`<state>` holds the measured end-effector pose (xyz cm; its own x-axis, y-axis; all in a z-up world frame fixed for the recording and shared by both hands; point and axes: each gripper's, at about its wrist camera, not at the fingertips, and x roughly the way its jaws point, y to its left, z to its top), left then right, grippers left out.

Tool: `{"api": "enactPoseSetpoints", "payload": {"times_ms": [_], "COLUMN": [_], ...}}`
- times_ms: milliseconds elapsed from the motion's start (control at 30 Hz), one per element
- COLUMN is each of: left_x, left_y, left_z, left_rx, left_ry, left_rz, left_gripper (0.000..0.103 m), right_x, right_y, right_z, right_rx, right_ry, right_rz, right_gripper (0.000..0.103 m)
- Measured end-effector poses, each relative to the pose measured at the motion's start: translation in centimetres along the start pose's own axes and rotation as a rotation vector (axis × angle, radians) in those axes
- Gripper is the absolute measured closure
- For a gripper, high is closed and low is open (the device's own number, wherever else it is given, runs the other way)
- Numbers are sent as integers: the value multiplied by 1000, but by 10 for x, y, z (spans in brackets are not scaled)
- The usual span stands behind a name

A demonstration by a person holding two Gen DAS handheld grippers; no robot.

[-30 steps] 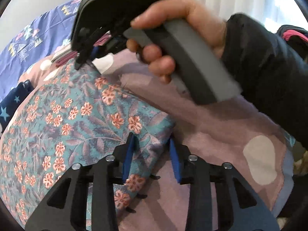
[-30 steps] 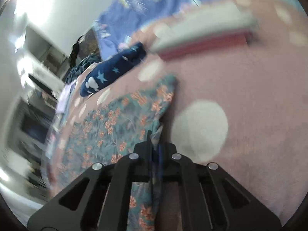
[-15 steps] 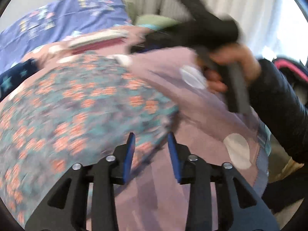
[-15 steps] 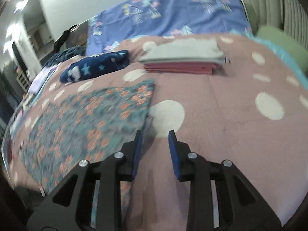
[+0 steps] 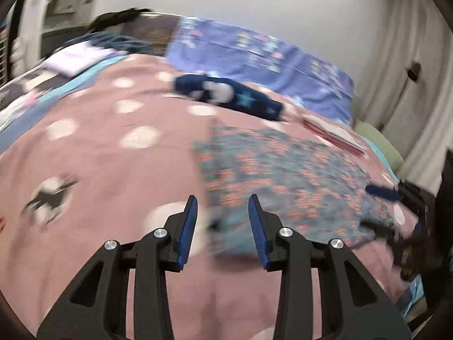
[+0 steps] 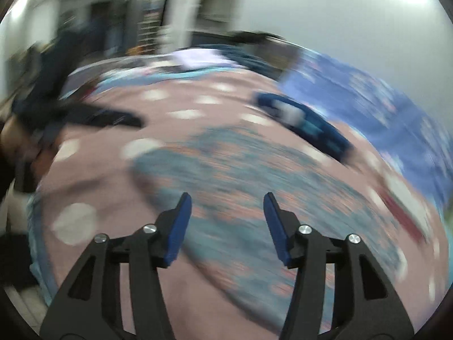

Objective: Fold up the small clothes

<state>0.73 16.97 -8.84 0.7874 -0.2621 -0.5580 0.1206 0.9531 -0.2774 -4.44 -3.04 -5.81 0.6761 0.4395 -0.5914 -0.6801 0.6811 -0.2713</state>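
Observation:
The teal floral cloth [image 5: 283,175] lies spread flat on the pink dotted blanket [image 5: 113,170]; both views are smeared by motion. My left gripper [image 5: 222,212] is open, hovering at the cloth's near left corner, pads not pressing on it. In the right wrist view, the floral cloth [image 6: 254,175] fills the middle. My right gripper [image 6: 226,215] hangs over its near edge, jaws opening, with nothing between them. The right gripper [image 5: 396,209] also shows as a blur at the cloth's far right edge. A dark blurred shape [image 6: 107,117] at the left is the left gripper, with a hand [image 6: 17,141] behind it.
A navy star-print garment [image 5: 226,93] lies beyond the cloth. A folded grey and red stack [image 5: 334,136] sits at the back right. A blue patterned sheet [image 5: 254,48], a lavender item [image 5: 76,56] and a green pillow [image 5: 376,144] border the blanket. Curtains hang at right.
The right gripper was shut on the floral cloth's edge and has let go and opened. Both grippers have swung and rolled across the bed toward the cloth's left side. The cloth now lies flat.

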Motion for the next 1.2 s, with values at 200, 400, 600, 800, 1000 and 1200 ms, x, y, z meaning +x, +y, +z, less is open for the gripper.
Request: {"api": "enactPoseSetpoints", "payload": {"times_ms": [200, 400, 600, 800, 1000, 1200], "left_x": [-11, 10, 16, 23, 43, 92], "left_y": [42, 60, 66, 73, 47, 2], "left_z": [-14, -8, -3, 7, 28, 30], "left_rx": [-58, -89, -98, -104, -27, 74], "left_ry": [8, 28, 22, 27, 79, 236], "left_rz": [-43, -79, -117, -121, -314, -372], "left_gripper": [66, 66, 65, 64, 64, 64], "right_x": [41, 64, 85, 100, 106, 98], "right_y": [72, 96, 107, 110, 99, 91], "right_z": [14, 20, 23, 18, 21, 18], "right_rx": [-157, -249, -337, -387, -340, -317], "right_ry": [22, 32, 41, 74, 90, 96], "right_rz": [-23, -121, -187, -233, -212, -203], "right_gripper": [48, 48, 48, 48, 48, 48]}}
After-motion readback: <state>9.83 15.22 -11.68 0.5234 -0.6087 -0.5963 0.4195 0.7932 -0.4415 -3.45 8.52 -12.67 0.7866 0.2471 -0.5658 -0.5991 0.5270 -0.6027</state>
